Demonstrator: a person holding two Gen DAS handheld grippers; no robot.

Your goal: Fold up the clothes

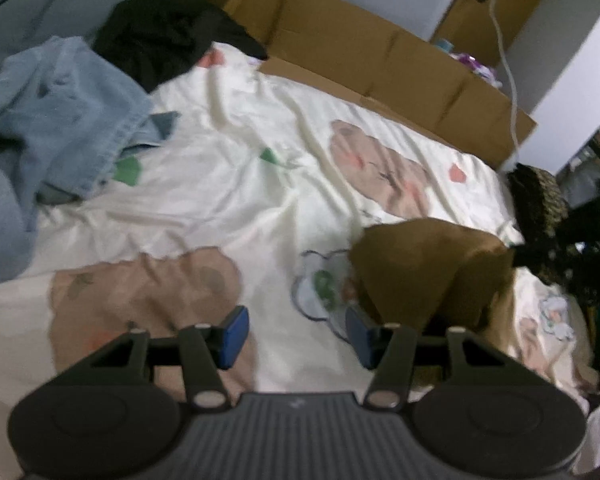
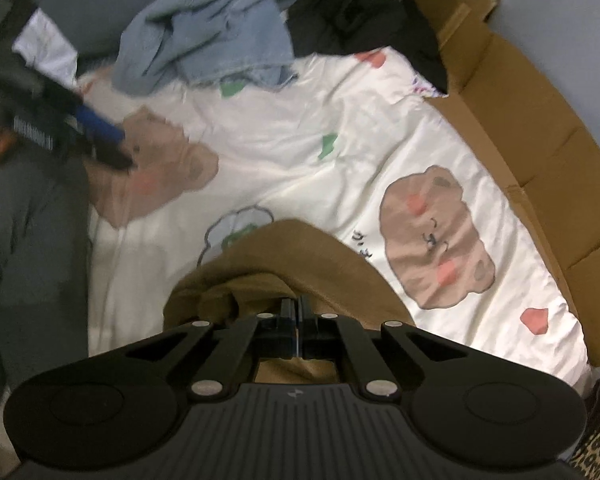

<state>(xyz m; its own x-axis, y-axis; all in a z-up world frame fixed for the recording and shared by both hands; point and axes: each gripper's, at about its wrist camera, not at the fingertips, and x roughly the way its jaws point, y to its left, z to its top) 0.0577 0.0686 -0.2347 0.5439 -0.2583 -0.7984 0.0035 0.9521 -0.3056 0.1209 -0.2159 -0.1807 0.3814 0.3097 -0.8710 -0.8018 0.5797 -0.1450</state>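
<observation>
the brown garment [image 2: 300, 248] is lying bunched on the cartoon-print bedsheet [image 2: 300, 152], looking soft and limp, the right gripper [image 2: 296, 320] pinching its near edge while the left gripper [image 1: 296, 336] is hovering spread beside it, with denim jeans [image 1: 60, 112] crumpled beyond.

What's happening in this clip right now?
A person is folding clothes on a bed with a cartoon-print sheet. The right gripper is shut on a brown garment, lifting part of it. The left gripper is open, holding nothing. Light blue jeans and a black garment wait farther back.
</observation>
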